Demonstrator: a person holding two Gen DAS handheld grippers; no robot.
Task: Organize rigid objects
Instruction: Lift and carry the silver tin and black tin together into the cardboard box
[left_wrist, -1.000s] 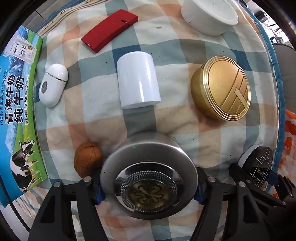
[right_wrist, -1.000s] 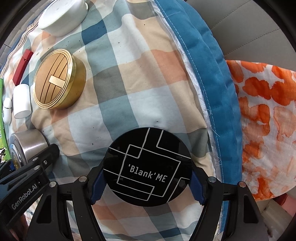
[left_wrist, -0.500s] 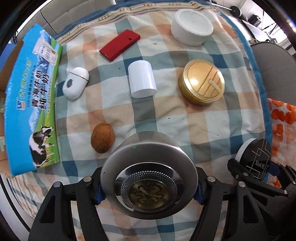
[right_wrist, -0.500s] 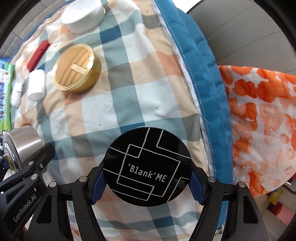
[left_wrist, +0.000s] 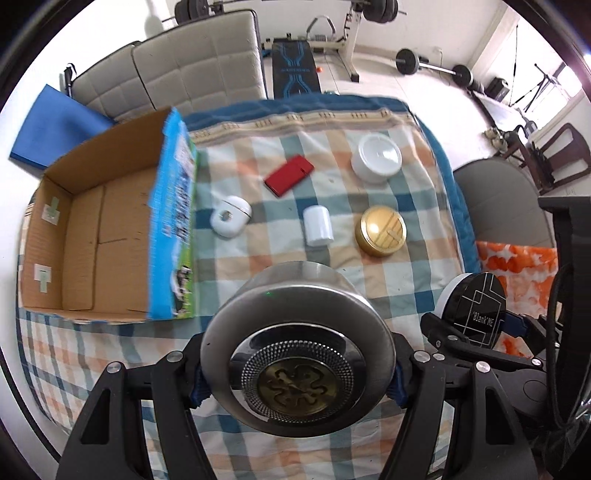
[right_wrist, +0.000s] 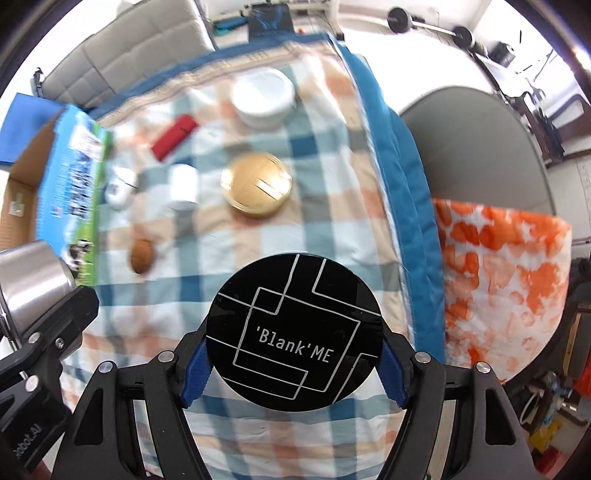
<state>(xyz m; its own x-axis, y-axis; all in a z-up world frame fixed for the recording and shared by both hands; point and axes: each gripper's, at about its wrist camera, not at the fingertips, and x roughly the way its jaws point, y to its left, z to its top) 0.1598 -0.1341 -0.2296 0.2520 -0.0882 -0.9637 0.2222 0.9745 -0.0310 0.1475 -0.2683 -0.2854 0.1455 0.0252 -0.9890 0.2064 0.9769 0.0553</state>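
Note:
My left gripper (left_wrist: 297, 373) is shut on a round silver tin (left_wrist: 295, 332) and holds it high above the checked cloth. My right gripper (right_wrist: 293, 354) is shut on a black round "Blank ME" compact (right_wrist: 295, 317), also lifted; it shows at the right of the left wrist view (left_wrist: 476, 306). An open cardboard milk box (left_wrist: 92, 236) stands at the left, empty inside. On the cloth lie a gold tin (left_wrist: 380, 230), a white cylinder (left_wrist: 317, 225), a white oval case (left_wrist: 231, 216), a red flat case (left_wrist: 289, 175), a white round jar (left_wrist: 376, 158) and a walnut (right_wrist: 141, 255).
The checked cloth (left_wrist: 369, 280) has a blue quilted border (right_wrist: 391, 147) on the right. An orange-and-white patterned cloth (right_wrist: 506, 288) lies past that edge. Grey cushioned seats (left_wrist: 192, 62) and gym equipment (left_wrist: 432, 62) stand behind.
Both grippers have risen well above the cloth with their objects. The objects on the cloth look smaller and the open box has come into view at the left.

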